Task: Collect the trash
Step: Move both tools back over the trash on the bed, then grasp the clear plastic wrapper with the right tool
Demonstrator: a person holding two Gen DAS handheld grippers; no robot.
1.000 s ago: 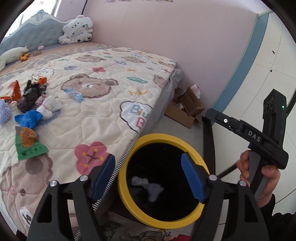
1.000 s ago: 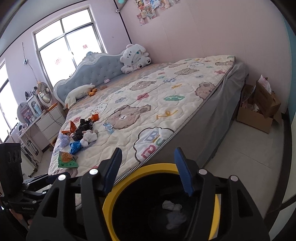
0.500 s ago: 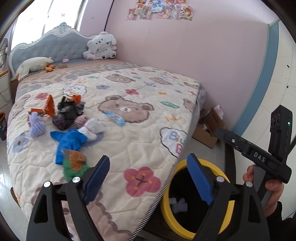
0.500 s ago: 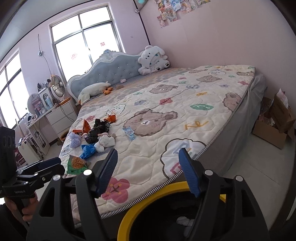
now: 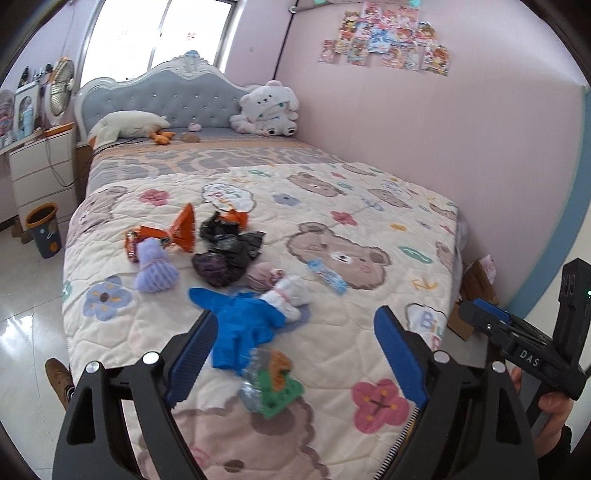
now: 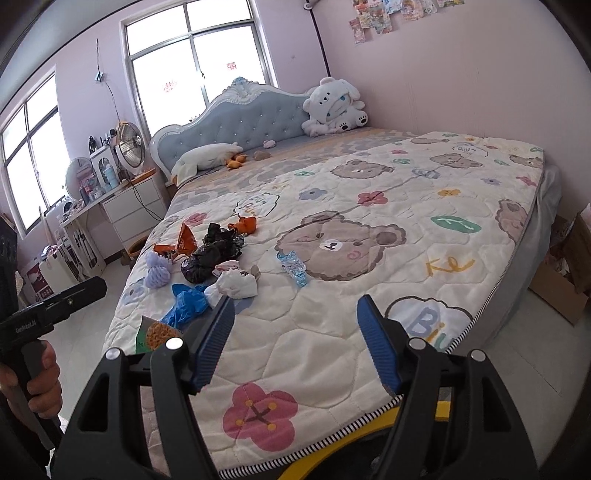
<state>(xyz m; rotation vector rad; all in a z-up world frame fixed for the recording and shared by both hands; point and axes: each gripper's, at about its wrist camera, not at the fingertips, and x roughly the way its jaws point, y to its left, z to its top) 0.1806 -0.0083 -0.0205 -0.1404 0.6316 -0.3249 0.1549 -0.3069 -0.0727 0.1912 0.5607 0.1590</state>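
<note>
Left claw (image 5: 291, 356) released over bed (image 5: 388, 258), jaws just widened, blue glove (image 5: 243, 325) between its tips, right claw (image 6: 295, 339) released, empty

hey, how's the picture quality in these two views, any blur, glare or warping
Left wrist: the green packet and blue glove near the lens are smeared by blur; the window is blown out. Right wrist: sharper, window also overexposed. Both: fisheye bends the bed edges, with dark corners.
</note>
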